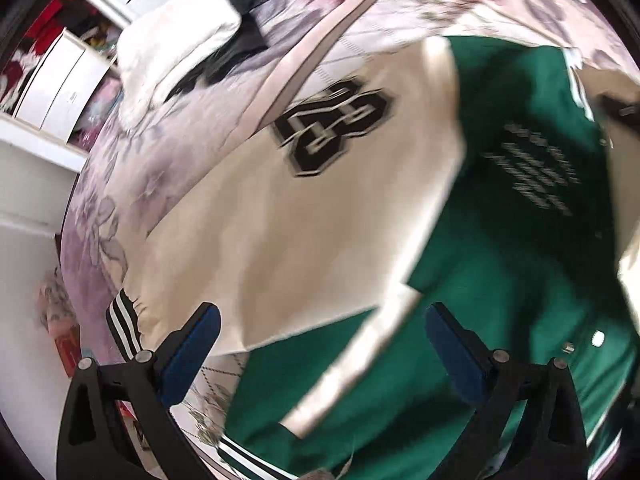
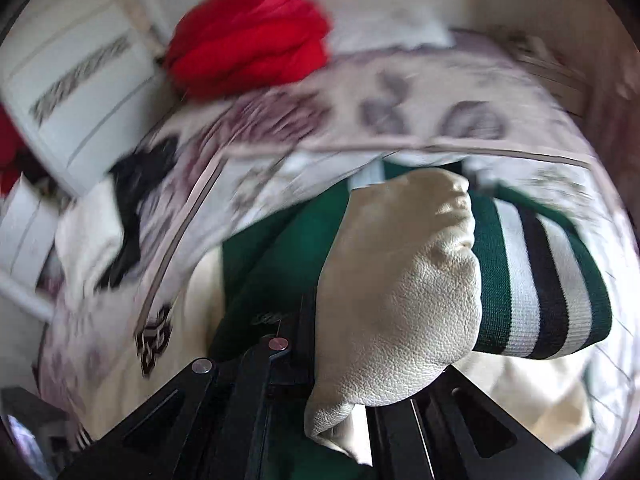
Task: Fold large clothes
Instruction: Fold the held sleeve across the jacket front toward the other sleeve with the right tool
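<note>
A green varsity jacket (image 1: pixel 500 264) with cream leather sleeves lies on a floral bedspread (image 1: pixel 120 184). One cream sleeve (image 1: pixel 304 216) with a black number patch (image 1: pixel 332 128) is folded across the green body. My left gripper (image 1: pixel 320 340) is open and empty, its blue pads (image 1: pixel 192 356) just above the sleeve's lower end near a striped cuff (image 1: pixel 124 324). My right gripper (image 2: pixel 340 360) is shut on the other cream sleeve (image 2: pixel 400 300), next to its green, white and black striped cuff (image 2: pixel 536 280), held above the jacket (image 2: pixel 272 256).
A white and black garment (image 1: pixel 180 40) lies at the far side of the bed. A red folded cloth (image 2: pixel 256 36) sits at the head of the bed. White drawers (image 2: pixel 76 92) stand beside the bed on the left.
</note>
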### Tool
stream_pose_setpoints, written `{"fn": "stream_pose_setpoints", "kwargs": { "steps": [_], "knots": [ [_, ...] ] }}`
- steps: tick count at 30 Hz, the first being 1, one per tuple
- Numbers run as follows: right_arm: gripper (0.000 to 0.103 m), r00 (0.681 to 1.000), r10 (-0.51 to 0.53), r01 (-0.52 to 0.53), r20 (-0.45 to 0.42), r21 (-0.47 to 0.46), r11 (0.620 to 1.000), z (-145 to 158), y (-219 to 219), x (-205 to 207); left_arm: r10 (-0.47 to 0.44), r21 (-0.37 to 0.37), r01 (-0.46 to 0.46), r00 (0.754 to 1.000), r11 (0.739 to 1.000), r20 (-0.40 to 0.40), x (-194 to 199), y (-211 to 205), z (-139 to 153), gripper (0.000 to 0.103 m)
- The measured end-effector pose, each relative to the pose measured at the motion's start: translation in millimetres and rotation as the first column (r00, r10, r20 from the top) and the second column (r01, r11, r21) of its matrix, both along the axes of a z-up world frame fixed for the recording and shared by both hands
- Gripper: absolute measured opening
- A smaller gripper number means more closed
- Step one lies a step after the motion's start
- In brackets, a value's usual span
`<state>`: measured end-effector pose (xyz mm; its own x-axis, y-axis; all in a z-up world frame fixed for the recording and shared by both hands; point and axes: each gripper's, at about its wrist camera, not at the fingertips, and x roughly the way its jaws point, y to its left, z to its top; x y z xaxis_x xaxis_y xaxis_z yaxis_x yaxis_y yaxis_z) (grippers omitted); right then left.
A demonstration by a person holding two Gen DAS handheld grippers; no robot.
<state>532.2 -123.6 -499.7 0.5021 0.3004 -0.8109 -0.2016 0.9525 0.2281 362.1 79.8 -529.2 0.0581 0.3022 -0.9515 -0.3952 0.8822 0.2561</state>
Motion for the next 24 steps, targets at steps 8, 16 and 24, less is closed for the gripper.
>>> {"fn": "stream_pose_setpoints", "kwargs": {
  "steps": [8, 16, 24],
  "knots": [
    [0.047, 0.957, 0.117, -0.109, -0.267, 0.044, 0.993, -73, 54, -6, 0.023, -0.021, -0.023, 1.0, 0.999, -0.017, -5, 22, -7, 0.103],
    [0.097, 0.968, -0.054, 0.007, -0.244, -0.191, 0.982, -13, -18, -57, -0.046, -0.035, 0.048, 0.998, 0.998, 0.035, -6, -9, 38, 0.103],
    [0.076, 0.95, -0.179, 0.1, -0.254, -0.298, 0.949, 8, -86, -87, -0.068, -0.003, 0.068, 0.997, 0.998, 0.046, -23, -21, 60, 0.103]
  ]
}}
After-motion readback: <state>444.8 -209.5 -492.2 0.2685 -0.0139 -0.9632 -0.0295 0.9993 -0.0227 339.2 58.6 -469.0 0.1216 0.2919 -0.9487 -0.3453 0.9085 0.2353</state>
